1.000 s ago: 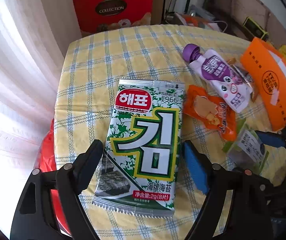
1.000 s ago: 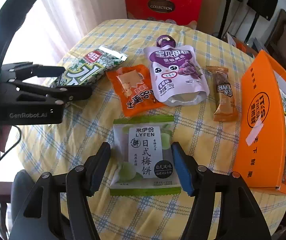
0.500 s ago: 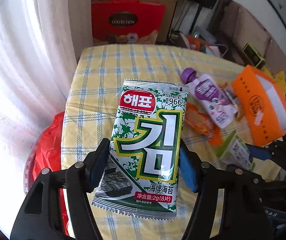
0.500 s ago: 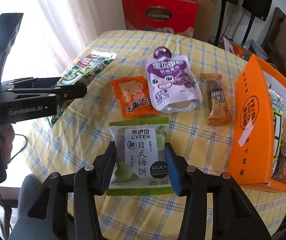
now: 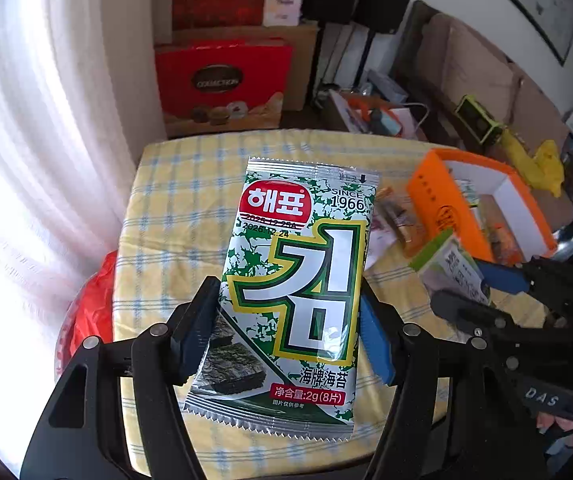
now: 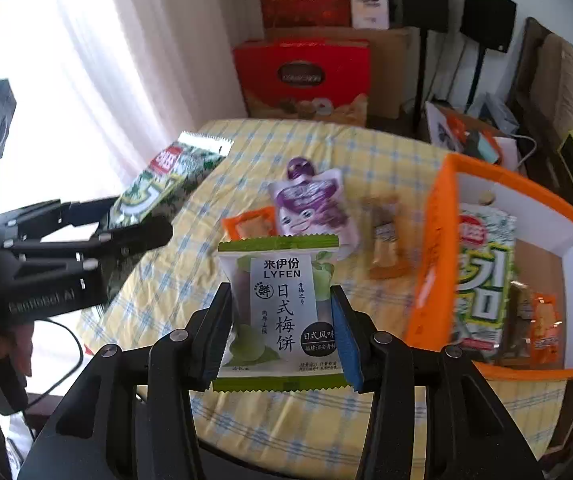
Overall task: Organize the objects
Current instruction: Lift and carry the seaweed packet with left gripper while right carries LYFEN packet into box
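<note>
left gripper (image 5: 288,332) gripping one seaweed packet (image 5: 302,280), right gripper (image 6: 280,330) gripping one plum-cake packet (image 6: 282,308), perhaps three snacks tabled

Bright daylight came through a white curtain (image 5: 26,152) at left. A red gift box (image 6: 302,76) leaned against cardboard beyond the yellow checked tablecloth (image 5: 182,208); black speakers (image 6: 486,20) stood behind.

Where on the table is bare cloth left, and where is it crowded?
Free: the far part of the tablecloth behind the purple pouch, and the near edge. Crowded: the middle by the pouch, orange packet and brown bar, beside the orange box.
</note>
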Demonstrator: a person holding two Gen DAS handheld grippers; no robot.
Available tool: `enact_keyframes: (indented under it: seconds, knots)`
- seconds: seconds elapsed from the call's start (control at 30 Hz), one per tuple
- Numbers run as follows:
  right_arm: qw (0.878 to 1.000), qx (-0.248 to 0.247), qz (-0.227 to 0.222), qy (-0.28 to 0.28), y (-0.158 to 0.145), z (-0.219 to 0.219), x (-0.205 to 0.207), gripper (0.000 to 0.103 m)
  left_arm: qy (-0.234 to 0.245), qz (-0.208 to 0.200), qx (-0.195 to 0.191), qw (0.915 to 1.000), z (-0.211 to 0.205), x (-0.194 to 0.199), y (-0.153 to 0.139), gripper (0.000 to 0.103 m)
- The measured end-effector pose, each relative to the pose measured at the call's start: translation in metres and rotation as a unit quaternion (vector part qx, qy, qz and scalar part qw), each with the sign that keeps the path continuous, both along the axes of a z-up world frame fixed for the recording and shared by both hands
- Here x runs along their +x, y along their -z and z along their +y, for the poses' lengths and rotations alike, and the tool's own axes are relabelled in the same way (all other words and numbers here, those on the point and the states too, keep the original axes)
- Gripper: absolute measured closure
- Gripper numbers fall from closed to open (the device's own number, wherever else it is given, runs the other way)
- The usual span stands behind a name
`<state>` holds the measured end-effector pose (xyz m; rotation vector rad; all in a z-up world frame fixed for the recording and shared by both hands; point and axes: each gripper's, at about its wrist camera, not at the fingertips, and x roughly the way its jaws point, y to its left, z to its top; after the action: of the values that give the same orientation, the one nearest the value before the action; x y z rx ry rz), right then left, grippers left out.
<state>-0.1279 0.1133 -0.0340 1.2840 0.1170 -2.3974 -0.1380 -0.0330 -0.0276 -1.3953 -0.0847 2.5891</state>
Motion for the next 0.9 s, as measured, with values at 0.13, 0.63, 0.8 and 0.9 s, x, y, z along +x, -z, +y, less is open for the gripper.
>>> enact_keyframes:
  seconds: [0.13,0.63,0.8,0.9]
  knots:
    - [1.0,-0.005,0.009,0.018,-0.013,0.021,-0.002,0.055,0.012,0.006,0.004,0.9999,0.022,0.0,-0.009,0.041]
    - [0.996,-0.012,0.022,0.09,-0.034,0.108,-0.008,0.055,0.062,0.009,0.017,0.9979,0.119,-0.016,-0.023,0.041]
    - [0.993,-0.014,0.021,0.117,-0.034,0.139,-0.012,0.055,0.077,0.007,0.019,0.9968,0.152,-0.025,-0.022,0.041]
    - [0.991,-0.016,0.02,0.133,-0.034,0.159,-0.014,0.055,0.082,0.004,0.02,0.9964,0.171,-0.032,-0.021,0.041]
